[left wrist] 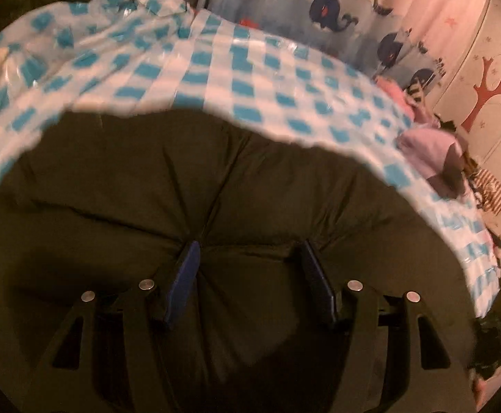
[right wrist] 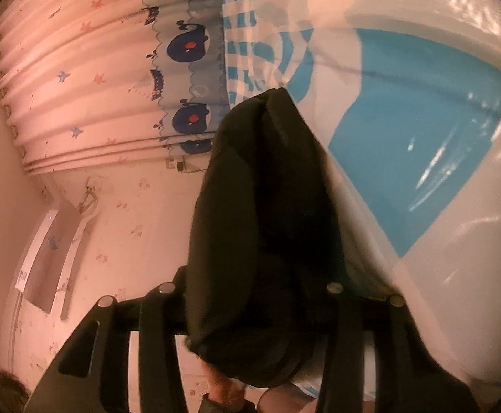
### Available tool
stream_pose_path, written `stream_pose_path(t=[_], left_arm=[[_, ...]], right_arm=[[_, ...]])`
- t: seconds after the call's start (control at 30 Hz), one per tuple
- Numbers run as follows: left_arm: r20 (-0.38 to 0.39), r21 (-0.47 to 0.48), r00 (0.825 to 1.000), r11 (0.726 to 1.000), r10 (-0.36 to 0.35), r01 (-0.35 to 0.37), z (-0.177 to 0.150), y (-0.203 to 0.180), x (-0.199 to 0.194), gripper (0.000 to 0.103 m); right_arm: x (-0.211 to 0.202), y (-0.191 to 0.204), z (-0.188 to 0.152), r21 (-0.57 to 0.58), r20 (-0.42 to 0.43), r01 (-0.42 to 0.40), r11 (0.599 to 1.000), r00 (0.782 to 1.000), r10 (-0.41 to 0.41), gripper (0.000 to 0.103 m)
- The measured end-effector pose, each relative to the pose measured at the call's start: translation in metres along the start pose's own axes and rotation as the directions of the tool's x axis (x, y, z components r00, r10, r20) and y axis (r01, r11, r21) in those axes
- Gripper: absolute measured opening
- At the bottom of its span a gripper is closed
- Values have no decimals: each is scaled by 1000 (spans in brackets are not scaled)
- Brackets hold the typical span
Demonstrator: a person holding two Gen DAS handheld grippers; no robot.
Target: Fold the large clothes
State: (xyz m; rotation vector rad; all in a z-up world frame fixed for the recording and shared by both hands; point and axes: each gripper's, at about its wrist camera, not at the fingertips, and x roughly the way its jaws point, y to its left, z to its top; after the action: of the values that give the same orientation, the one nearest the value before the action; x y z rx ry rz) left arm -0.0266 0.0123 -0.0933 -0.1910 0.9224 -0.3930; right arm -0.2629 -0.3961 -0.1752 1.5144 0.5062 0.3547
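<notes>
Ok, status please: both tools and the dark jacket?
Left tool open, above dark jacket on checked cover. Right tool: jacket bunched between its fingers, grip not visible. No obstacle seen.

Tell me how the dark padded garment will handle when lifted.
The dark padded garment looks quilted and creased, so it is probably floppy, bulky and fairly light. In the right wrist view it droops limply, so it will likely sag and may slide on the glossy checkered cover.

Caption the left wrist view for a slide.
Left gripper, jaws apart, over a dark padded garment on a blue-and-white checked cloth.
</notes>
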Motion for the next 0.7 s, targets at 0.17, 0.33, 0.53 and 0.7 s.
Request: stream_pose_path(t=[0.17,0.33,0.53,0.7], left_arm=[[-26,23,999,999,31,-30,-5,-3,-2,58],[61,3,998,1000,25,-26,0,-2,-38,64],[74,-111,996,992,-52,60,-20,39,-88,65],[194,-295,981,955,18,41,-57,118,-176,80]], right_arm=[[2,-1,1,14,-3,-13,1000,1000,13,42],[2,7,2,18,0,3,1000,1000,-3,54],[-50,65,-6,-262,199,335,905,936,-289,62],[-48,143,-37,-591,306,489,642,872,-382,74]])
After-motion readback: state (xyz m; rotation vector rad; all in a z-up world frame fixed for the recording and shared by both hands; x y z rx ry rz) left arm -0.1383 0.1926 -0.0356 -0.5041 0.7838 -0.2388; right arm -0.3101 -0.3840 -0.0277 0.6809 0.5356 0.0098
